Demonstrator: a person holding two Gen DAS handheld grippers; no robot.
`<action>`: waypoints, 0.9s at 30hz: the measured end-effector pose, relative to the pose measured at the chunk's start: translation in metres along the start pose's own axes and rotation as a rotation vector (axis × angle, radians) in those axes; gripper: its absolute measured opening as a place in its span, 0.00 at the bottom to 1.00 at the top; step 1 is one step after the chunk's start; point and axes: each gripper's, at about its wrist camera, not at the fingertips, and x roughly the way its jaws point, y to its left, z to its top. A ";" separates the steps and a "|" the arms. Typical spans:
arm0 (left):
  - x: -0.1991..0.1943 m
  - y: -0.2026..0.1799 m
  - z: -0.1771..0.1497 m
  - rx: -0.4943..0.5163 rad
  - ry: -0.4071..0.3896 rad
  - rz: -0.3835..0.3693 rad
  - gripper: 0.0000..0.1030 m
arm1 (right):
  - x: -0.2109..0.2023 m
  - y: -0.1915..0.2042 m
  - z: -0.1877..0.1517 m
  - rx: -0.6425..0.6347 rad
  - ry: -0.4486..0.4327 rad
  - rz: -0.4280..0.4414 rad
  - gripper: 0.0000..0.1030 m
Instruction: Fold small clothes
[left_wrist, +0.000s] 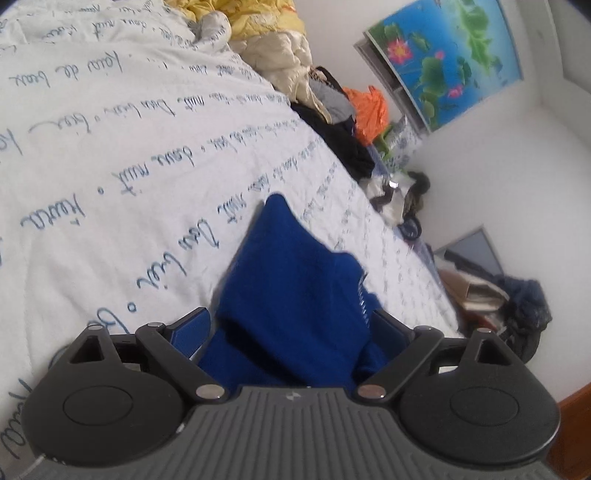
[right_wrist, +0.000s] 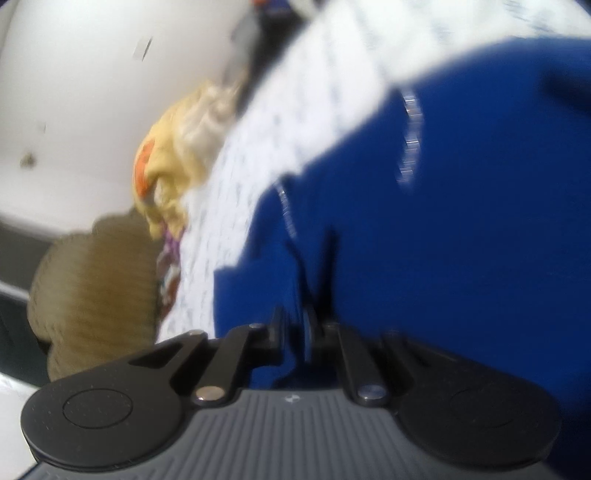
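A small royal-blue garment with a silver zipper lies bunched on the white bed cover printed with blue handwriting. My left gripper stands wide open with the blue cloth heaped between its two fingers; the fingertips are hidden by the cloth. In the blurred right wrist view the same garment fills the right half. My right gripper is shut on a fold of the blue garment and holds it above the bed cover.
A pile of yellow, cream, black and orange clothes lies along the bed's far edge by the wall. A lotus picture leans on the wall. More clutter sits on the floor. A tan cushion lies beside the bed.
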 end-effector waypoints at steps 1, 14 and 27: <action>0.001 0.001 -0.002 0.013 0.004 0.010 0.88 | 0.000 -0.004 -0.001 0.015 -0.002 0.005 0.10; -0.001 -0.010 -0.006 0.176 -0.036 0.063 0.88 | -0.007 0.019 -0.010 -0.147 -0.058 -0.008 0.03; 0.038 -0.017 0.040 0.283 0.052 0.124 0.92 | -0.130 -0.025 0.052 -0.238 -0.121 -0.337 0.03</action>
